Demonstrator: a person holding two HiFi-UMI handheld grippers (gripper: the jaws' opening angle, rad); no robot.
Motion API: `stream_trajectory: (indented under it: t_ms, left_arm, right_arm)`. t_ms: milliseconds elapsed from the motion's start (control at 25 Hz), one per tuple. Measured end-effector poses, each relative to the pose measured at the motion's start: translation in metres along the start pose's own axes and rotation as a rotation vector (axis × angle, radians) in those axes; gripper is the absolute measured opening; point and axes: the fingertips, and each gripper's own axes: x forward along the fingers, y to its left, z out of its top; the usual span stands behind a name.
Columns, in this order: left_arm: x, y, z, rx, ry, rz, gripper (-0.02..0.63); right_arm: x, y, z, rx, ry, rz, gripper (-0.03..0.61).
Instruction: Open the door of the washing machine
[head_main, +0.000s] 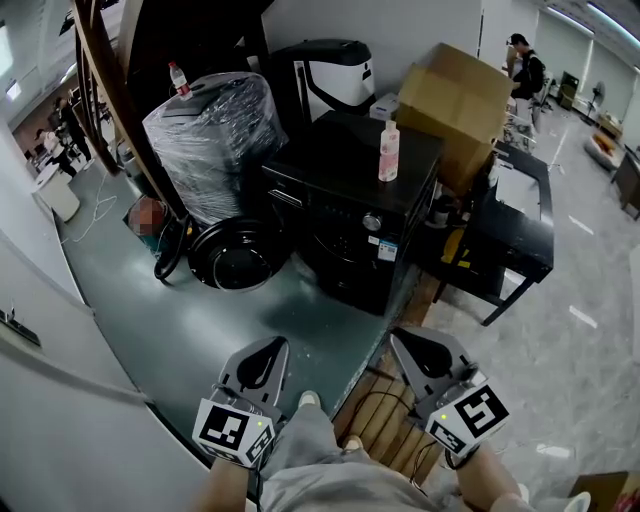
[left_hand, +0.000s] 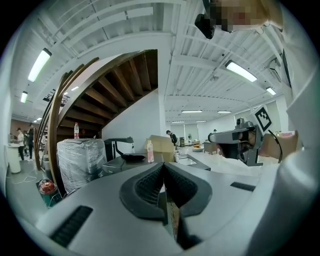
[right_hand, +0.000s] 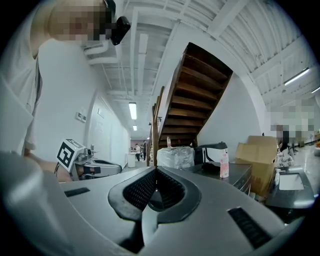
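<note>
Washing machine (head_main: 345, 215): ahead, well apart from both grippers.
Nearer: right gripper (head_main: 412, 350) — marginally, by judgement.
Jaws: left gripper (head_main: 268, 355) and right gripper both clenched, empty.

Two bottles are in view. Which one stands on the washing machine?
The pink bottle, upright on the black washing machine. The other bottle, clear with a red cap, stands on the plastic-wrapped bundle instead.
</note>
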Motion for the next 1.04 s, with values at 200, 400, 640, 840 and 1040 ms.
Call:
stream_trajectory:
  t_ms: [200, 400, 640, 840, 1040]
  left_arm:
    - [-0.007, -0.012, 0.0, 0.014, 0.005, -0.021, 0.02]
    - [-0.011, -0.018, 0.002, 0.011, 0.006, -0.031, 0.018]
    - [-0.015, -0.023, 0.006, 0.029, 0.005, -0.049, 0.018]
    - [-0.021, -0.02, 0.015, 0.019, -0.01, -0.038, 0.02]
    - [-0.028, -0.021, 0.017, 0.023, -0.022, -0.04, 0.02]
  right_arm:
    - [-0.009, 0.002, 0.003, -0.011, -0.004, -0.01, 0.031]
    - [-0.016, 0.007, 0.001, -0.02, -0.002, -0.016, 0.031]
    - [-0.019, 0.01, -0.003, -0.019, -0.001, -0.023, 0.031]
    - [-0.021, 0.014, 0.003, -0.03, 0.001, -0.022, 0.031]
    - [-0.024, 0.021, 0.003, -0.036, -0.005, -0.027, 0.031]
